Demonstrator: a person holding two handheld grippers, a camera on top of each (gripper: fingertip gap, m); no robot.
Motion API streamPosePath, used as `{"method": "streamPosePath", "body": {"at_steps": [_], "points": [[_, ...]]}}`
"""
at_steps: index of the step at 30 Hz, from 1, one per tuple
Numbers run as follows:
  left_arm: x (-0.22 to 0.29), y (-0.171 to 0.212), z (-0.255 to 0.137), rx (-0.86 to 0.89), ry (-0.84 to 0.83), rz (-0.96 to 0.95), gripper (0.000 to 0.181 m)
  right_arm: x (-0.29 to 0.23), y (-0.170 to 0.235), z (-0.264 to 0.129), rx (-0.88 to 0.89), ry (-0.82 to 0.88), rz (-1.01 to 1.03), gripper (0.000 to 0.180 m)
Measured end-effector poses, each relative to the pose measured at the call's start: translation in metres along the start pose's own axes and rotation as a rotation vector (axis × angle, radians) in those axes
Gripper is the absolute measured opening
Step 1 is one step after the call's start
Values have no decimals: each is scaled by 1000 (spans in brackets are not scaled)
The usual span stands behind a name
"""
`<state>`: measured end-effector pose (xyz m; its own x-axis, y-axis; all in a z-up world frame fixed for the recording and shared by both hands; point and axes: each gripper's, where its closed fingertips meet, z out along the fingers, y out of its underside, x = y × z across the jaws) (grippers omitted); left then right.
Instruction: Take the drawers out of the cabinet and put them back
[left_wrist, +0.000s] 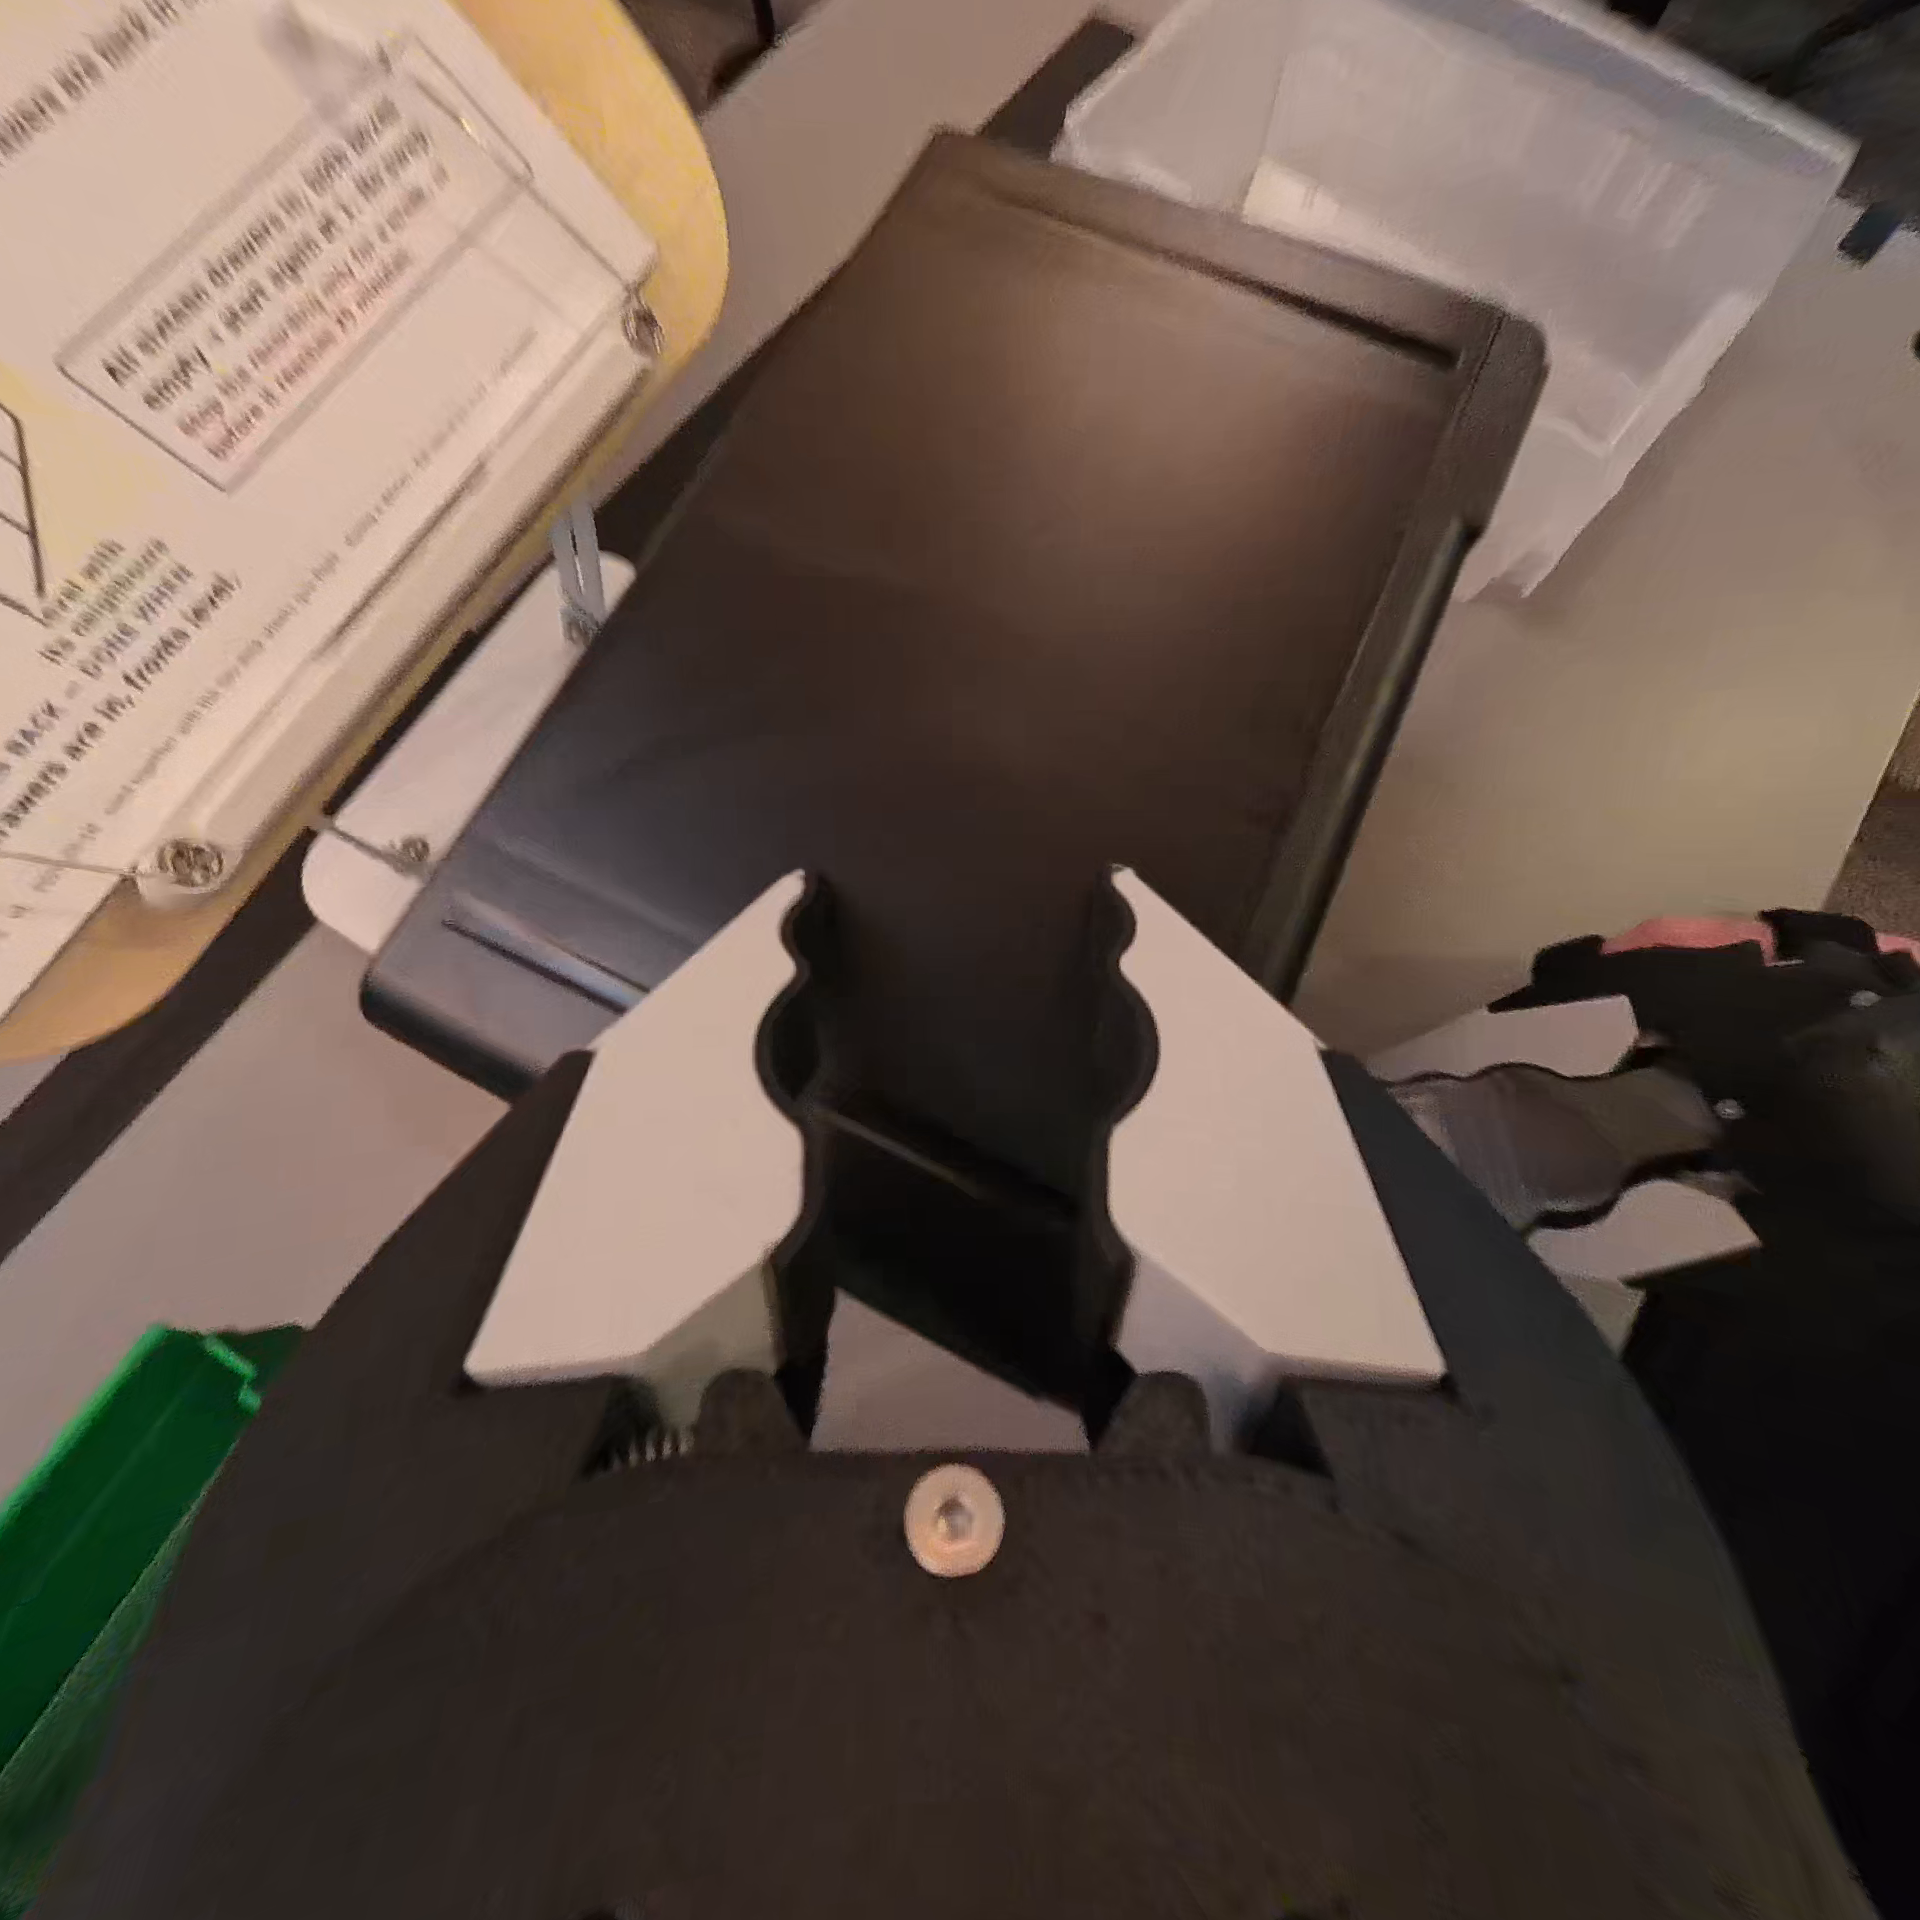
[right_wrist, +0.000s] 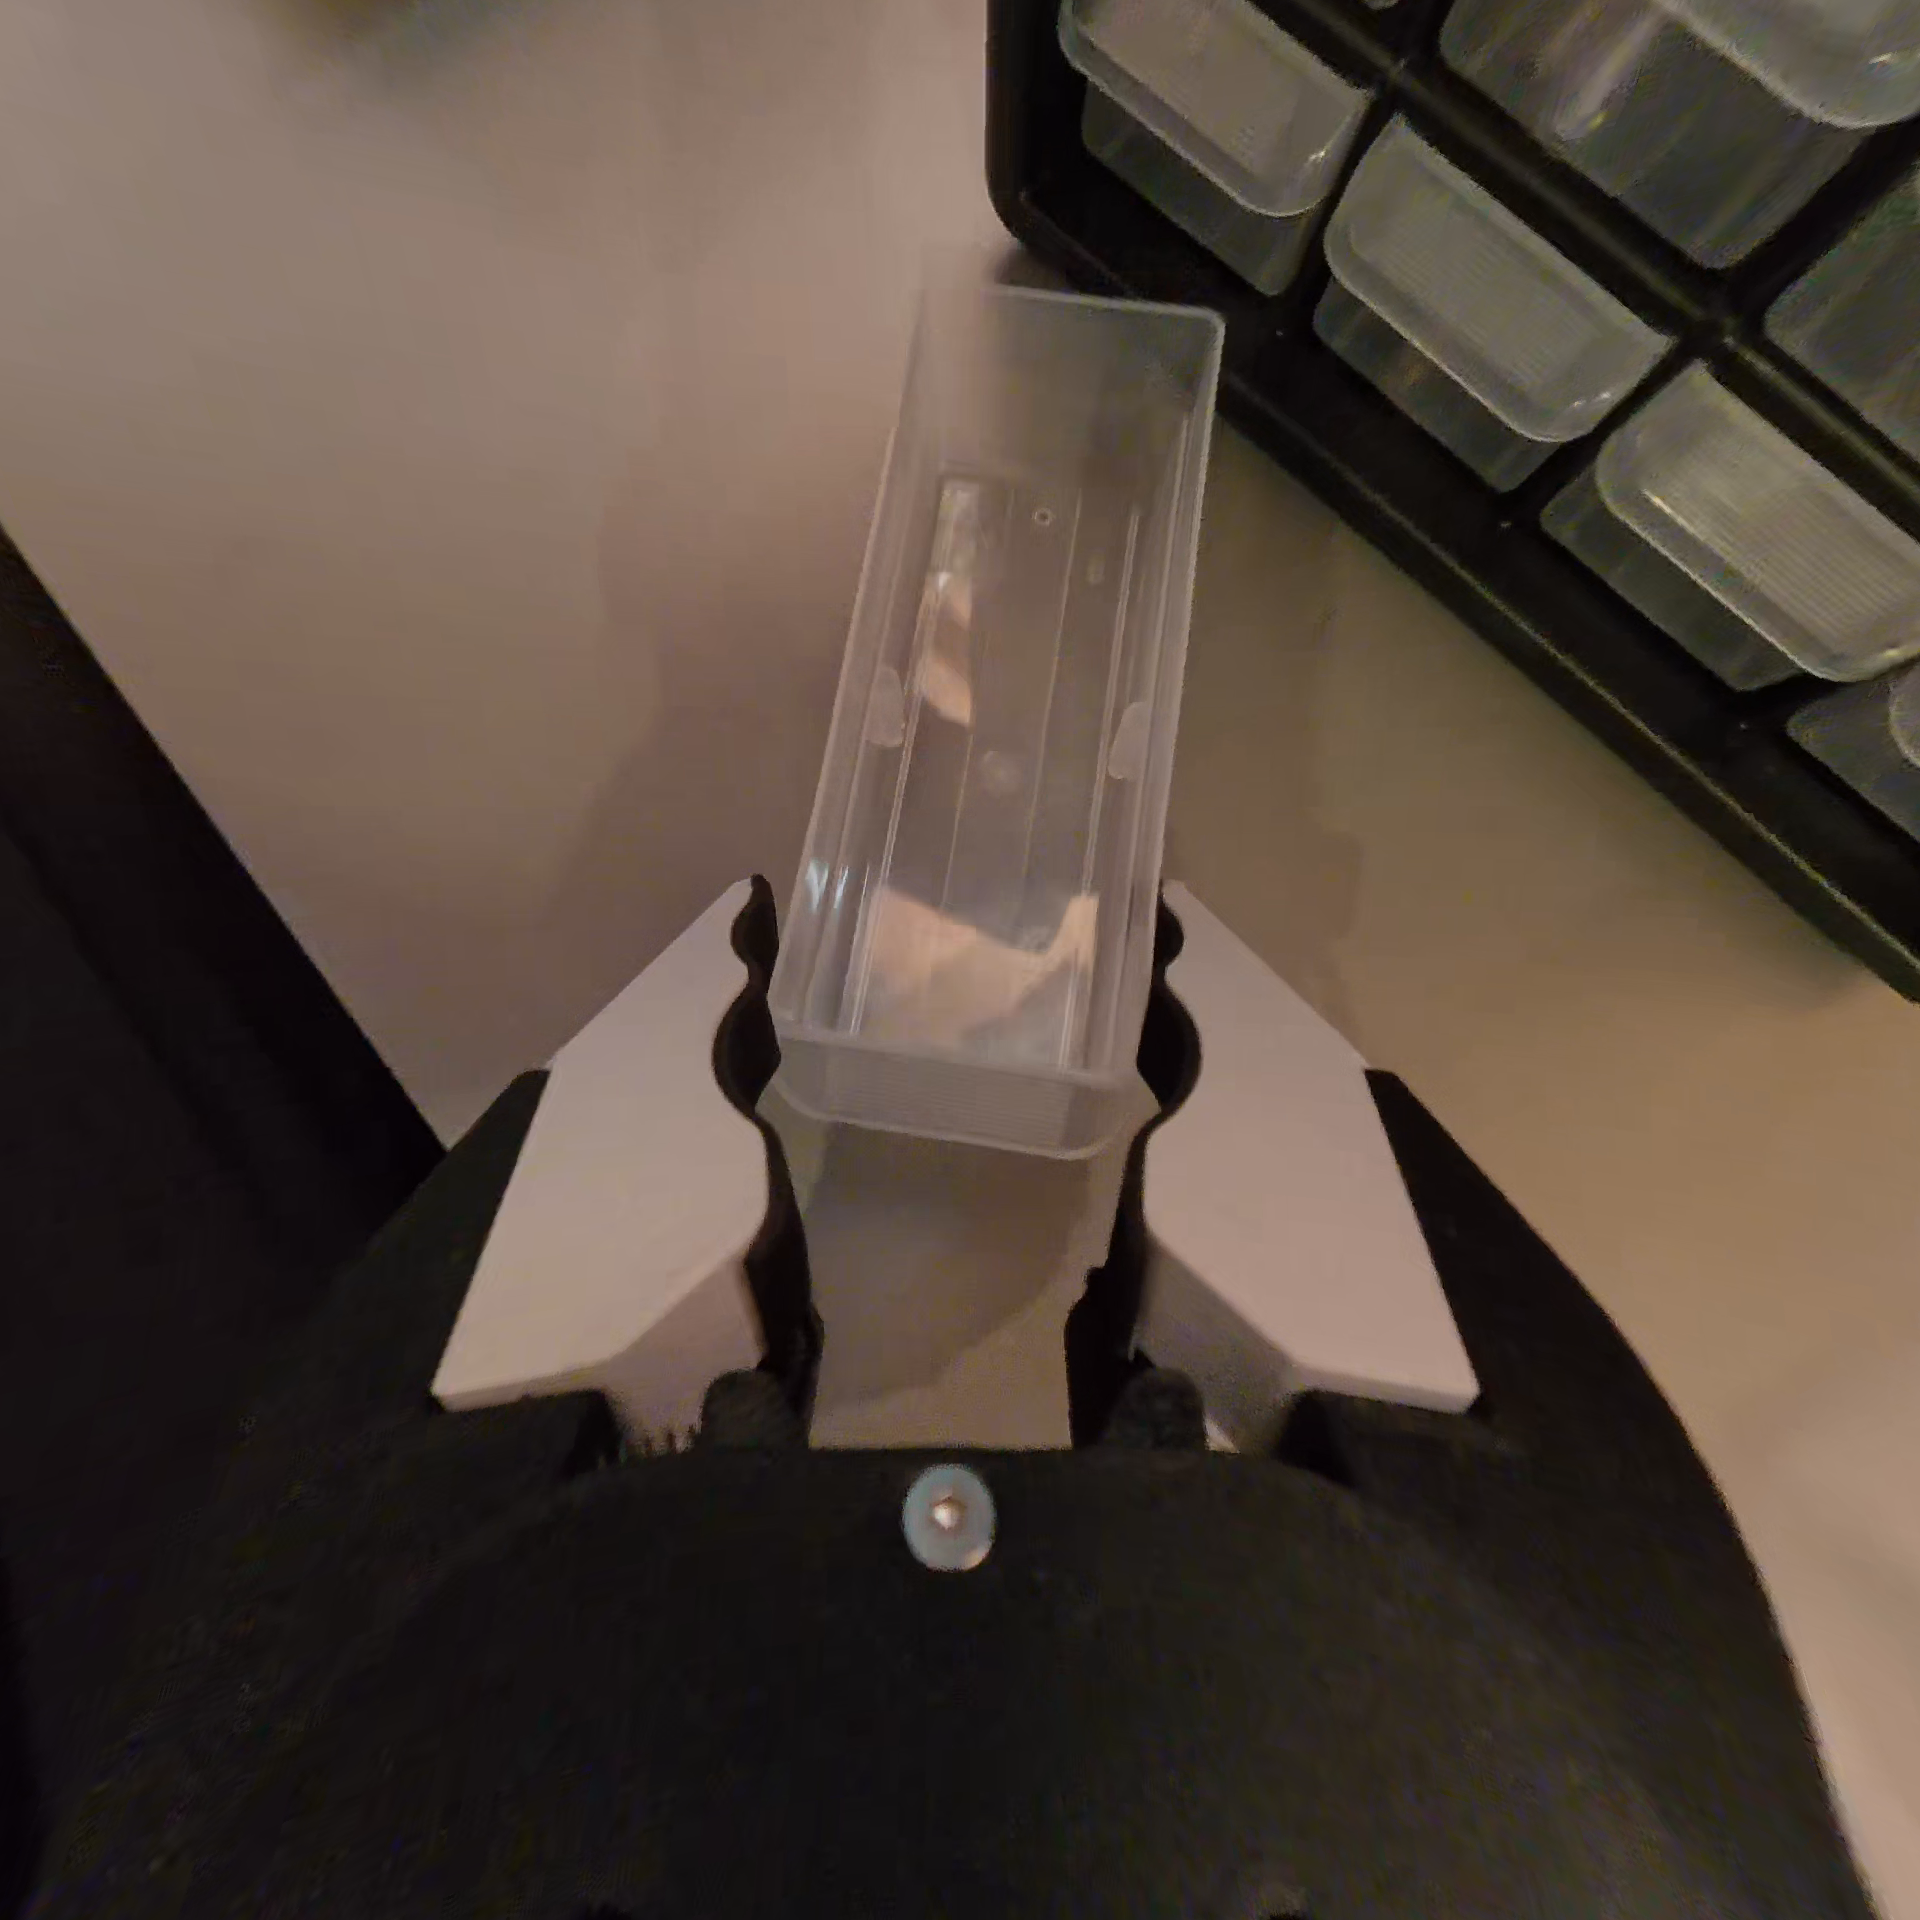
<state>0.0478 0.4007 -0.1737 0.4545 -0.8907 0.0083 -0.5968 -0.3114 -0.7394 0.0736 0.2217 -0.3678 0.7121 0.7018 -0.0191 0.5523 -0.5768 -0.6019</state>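
Tabletop (right_wrist: 416, 416); right gripper (right_wrist: 961, 997) gripping drawer (right_wrist: 1018, 665)

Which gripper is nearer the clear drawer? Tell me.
Right. The right gripper holds the clear drawer between its fingers; the left gripper is over the black cabinet.

Printed sheets (left_wrist: 260, 343) on yellow board, green bin (left_wrist: 114, 1538) nearby

Clear empty drawer (right_wrist: 997, 707) out on table; black cabinet (right_wrist: 1558, 343) beside, drawers seated.
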Motion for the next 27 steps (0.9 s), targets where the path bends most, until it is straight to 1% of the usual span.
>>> {"method": "streamPosePath", "body": {"at_steps": [1, 2, 5, 11, 18, 23, 27], "points": [[-3, -2, 2, 14, -5, -3, 44, 0, 0, -5, 5, -6, 9, 70], [-5, -4, 4, 16, -7, -1, 41, 1, 0, -10, 11, -11, 17, 69], [-8, -6, 6, 14, -3, 12, 42, 5, 1, -27, 25, -6, 36, 69], [-13, -10, 10, 56, 19, 16, 33, 27, -8, -72, 103, 19, 121, 68], [-11, -11, 11, 55, 33, 31, 33, 70, -4, -124, 171, 125, 287, 68], [-12, -11, 11, 55, 33, 31, 31, 102, -14, -143, 204, 216, 334, 68], [-10, -11, 12, 56, 40, 38, 28, 114, -22, -145, 212, 246, 351, 68]]}}
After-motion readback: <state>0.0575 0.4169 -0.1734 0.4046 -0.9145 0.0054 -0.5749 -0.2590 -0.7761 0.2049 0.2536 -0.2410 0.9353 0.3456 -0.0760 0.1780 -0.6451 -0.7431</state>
